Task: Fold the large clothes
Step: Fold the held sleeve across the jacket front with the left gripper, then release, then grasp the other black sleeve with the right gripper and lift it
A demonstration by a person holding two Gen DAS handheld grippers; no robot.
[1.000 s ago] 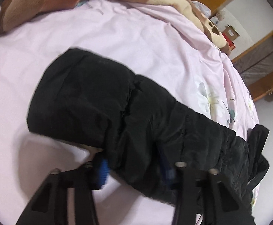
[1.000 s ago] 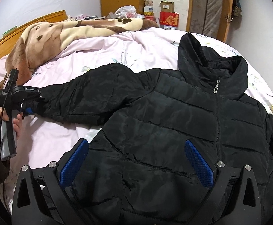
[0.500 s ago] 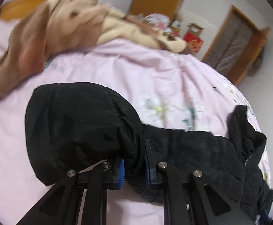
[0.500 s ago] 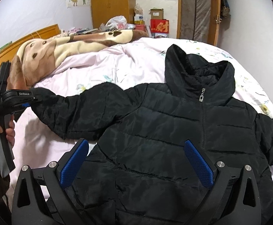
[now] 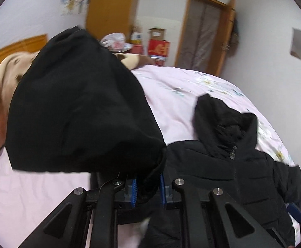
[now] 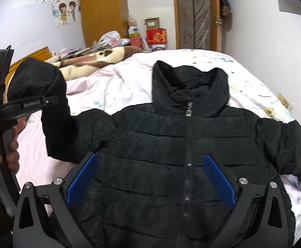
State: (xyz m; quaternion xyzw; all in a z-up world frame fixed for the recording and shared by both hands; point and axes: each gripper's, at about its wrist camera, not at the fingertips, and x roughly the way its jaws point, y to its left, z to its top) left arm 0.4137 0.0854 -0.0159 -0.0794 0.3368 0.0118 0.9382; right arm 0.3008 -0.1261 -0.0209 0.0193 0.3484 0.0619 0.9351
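The right gripper [image 6: 150,177], blue pads spread wide and empty, hovers over the black quilted zip-up jacket [image 6: 171,144] lying flat on the pale pink floral bedsheet [image 6: 113,86]. The left gripper [image 5: 147,188], lettered "GenRobot.AI", pinches the jacket's raised black sleeve [image 5: 78,107]; beyond, red cardboard box [image 6: 156,36]

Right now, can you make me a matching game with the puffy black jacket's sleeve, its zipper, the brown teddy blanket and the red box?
Things:
1. puffy black jacket's sleeve
2. silver zipper pull
3. brown and cream teddy blanket
4. red cardboard box

States:
A. heaped at the bed's far side
B. pinched and lifted by the left gripper
C. standing beyond the bed by the door
D. zipped up at the collar

Pairs: 1-B, 2-D, 3-A, 4-C
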